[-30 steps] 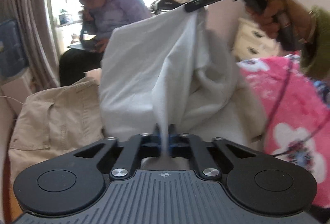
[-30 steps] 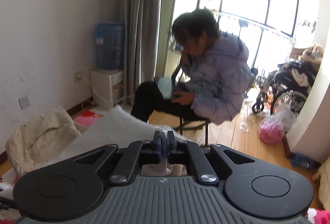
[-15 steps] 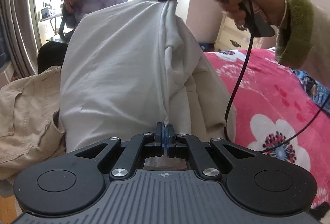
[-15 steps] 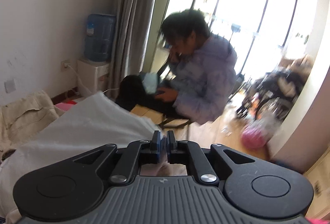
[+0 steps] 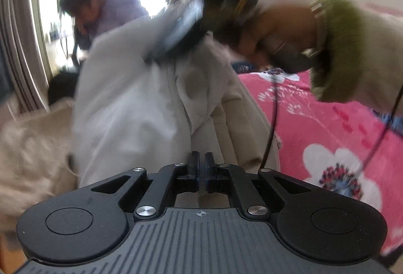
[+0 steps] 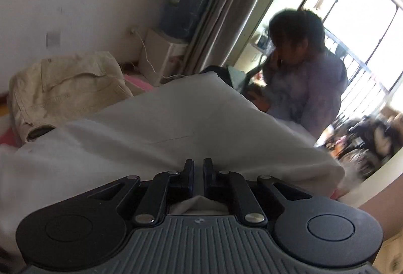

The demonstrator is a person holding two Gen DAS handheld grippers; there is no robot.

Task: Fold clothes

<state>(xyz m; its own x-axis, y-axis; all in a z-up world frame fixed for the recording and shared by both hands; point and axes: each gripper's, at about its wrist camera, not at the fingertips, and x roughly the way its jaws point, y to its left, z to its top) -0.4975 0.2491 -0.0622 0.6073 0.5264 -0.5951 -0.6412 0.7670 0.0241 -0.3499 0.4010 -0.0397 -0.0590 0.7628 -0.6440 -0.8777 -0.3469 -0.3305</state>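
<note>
- Two grippers on one garment here. The left gripper has its jaws nearly together with a narrow slit between them, and honestly I can't tell from its own camera if any cloth is pinched in there, the white garment sits right behind the tips.
- Right gripper looks clamped on the white garment: a bit of white fabric pokes out behind the jaws and the cloth spreads forward from the tips.
- From the left view, that right gripper is up high at the top of the cloth, blurred, with the hand and a green sleeve wrapped around the handle.
- So the garment hangs raised in a tall bunched drape above the bed with its pink flowered blanket, not flat. My guess is it's held up so gravity pulls the creases out and the edges can be lined up.
- Beige jacket lies crumpled on the bed off to the side, away from the grippers.
- Someone in a purple jacket sits by the window, not involved.
- How far along the fold is, can't say.
</note>
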